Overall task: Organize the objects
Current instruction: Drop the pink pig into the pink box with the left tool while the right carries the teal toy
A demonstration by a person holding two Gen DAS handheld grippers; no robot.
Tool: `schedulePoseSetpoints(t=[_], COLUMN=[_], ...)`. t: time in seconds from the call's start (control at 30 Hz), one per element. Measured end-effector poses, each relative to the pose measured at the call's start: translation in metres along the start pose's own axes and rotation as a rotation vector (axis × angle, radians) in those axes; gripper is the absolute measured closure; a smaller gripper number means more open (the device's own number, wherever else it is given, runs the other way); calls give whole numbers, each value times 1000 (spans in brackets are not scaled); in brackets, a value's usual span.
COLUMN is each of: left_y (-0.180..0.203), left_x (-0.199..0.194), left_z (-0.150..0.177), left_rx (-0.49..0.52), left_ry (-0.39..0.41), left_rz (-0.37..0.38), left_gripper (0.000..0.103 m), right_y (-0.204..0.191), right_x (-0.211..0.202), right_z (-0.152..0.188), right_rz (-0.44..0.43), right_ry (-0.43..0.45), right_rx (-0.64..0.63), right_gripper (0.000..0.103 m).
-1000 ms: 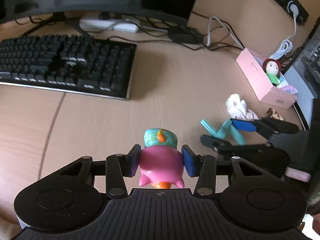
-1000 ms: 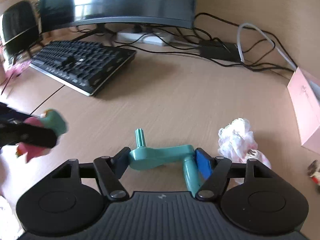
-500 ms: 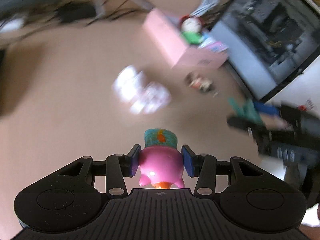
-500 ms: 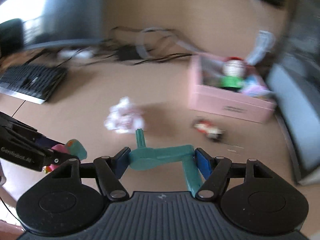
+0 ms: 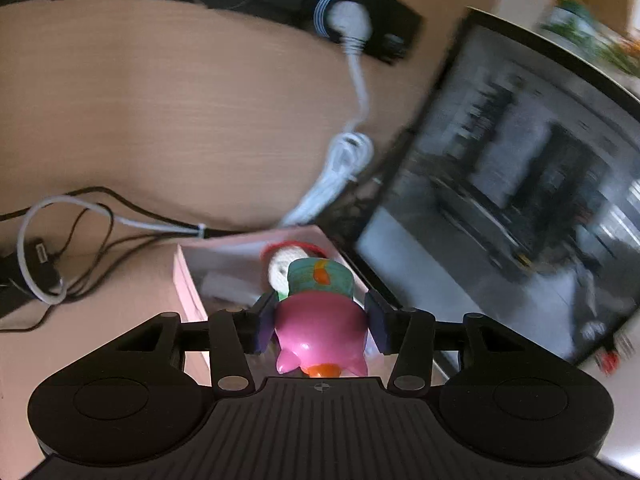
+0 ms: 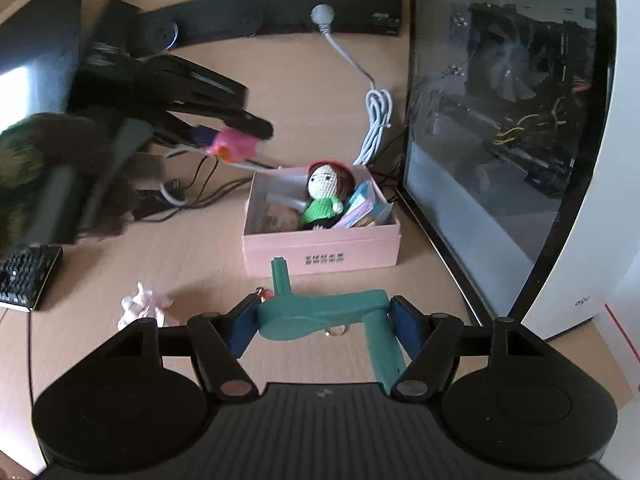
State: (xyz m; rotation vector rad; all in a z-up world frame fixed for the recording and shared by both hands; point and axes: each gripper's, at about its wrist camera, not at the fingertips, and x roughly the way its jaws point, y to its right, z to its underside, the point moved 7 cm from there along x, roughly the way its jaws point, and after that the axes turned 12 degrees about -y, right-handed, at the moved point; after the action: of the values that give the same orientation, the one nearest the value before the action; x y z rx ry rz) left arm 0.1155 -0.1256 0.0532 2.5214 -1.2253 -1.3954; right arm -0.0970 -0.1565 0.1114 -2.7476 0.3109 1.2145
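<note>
The table (image 6: 208, 256) carries a computer case (image 6: 508, 152) along its right edge and a keyboard (image 6: 24, 276) at its left edge. A pink box (image 6: 320, 246) rests on the table just beside the case, open side up, with a crocheted doll (image 6: 326, 194) lying inside.

The left claw (image 5: 320, 322) is clenched on a pink toy figure (image 5: 322, 330). The figure sits squarely between the two pads, held in the air above the pink box (image 5: 186, 284). Its long axis runs along the fingers, teal cap end pointing away from the claw body.

The right claw (image 6: 322, 322) is clenched on a teal crank-shaped toy (image 6: 320, 314). The toy's long axis spans crosswise from pad to pad. One stub points forward toward the box; the other leg points back toward the claw body. A crumpled white object (image 6: 140, 310) lies on the table left of this claw.
</note>
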Motion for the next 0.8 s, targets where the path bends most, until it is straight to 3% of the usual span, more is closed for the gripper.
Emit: schedulePoseSetpoints(t=[0.1, 0.17, 0.33, 0.47, 0.6, 0.7, 0.8], left_y=[-3, 0, 7, 15, 19, 12, 4], left_x=[7, 10, 21, 21, 45, 76, 116], left_z=[-2, 2, -1, -1, 17, 32, 50], left_rx=[-67, -54, 9, 87, 203, 166, 198], left_ry=[-1, 7, 30, 76, 21, -9, -111], left_rz=[33, 40, -53, -117, -165, -141, -229], left_gripper=[52, 51, 51, 51, 51, 50, 48], right_y=[12, 19, 20, 14, 11, 12, 16], right_x=[1, 8, 43, 61, 77, 84, 91], right_z=[-2, -4, -11, -18, -17, -12, -4], right_rz=[-15, -27, -60, -93, -129, -149, -140], right_ry=[16, 13, -51, -54, -77, -101, -128], right_rx=[13, 16, 9, -28, -31, -32, -45], right_gripper=[33, 33, 33, 33, 33, 33, 33])
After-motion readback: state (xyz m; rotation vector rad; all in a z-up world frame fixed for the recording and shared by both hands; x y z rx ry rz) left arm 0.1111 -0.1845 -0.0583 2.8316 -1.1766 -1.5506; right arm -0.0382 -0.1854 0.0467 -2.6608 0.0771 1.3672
